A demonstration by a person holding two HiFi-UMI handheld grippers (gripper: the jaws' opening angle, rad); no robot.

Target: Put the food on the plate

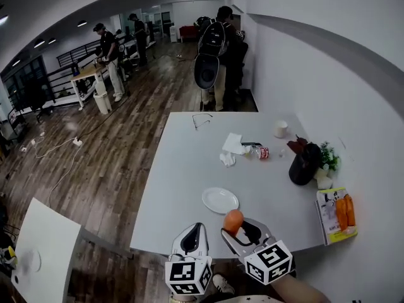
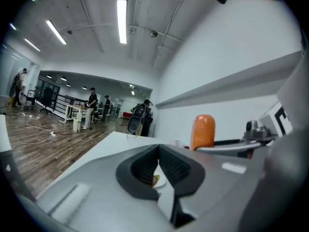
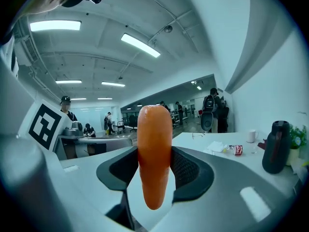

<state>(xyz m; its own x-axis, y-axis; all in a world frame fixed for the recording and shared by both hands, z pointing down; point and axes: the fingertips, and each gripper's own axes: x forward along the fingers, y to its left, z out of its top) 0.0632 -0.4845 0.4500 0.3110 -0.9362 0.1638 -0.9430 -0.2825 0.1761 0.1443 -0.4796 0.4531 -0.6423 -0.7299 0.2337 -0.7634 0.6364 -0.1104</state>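
Carrot [image 3: 154, 156] is clamped in the right gripper [image 3: 155, 167], pads pressing both sides at about mid-length; it stands upright across the jaws, thick end at 12 o'clock, tapered tip at 6. In the head view the carrot [image 1: 233, 220] sits at the right gripper [image 1: 237, 227] tips over the near edge of the white table [image 1: 183, 169], with the empty white plate [image 1: 220, 200] just beside it at 11 o'clock, not touching. Left gripper [image 1: 195, 231] is at 8 o'clock of the carrot, near the table edge; in its own view the left gripper [image 2: 158, 166] has its tips together with nothing between the pads, and the carrot [image 2: 203, 131] shows at 2 o'clock. Farther out on the table: crumpled tissue [image 1: 232, 145] and a small red-labelled can [image 1: 261, 152] at 12 o'clock of the plate, a black flask [image 1: 304, 163] and a small plant [image 1: 327, 155] at 2 o'clock, a white cup [image 1: 280, 129] beyond those, glasses [image 1: 202, 120] at the far edge. A carrot package [image 1: 338, 214] lies at 3 o'clock of the carrot, at the table's right edge. People stand in the background on the wood floor.
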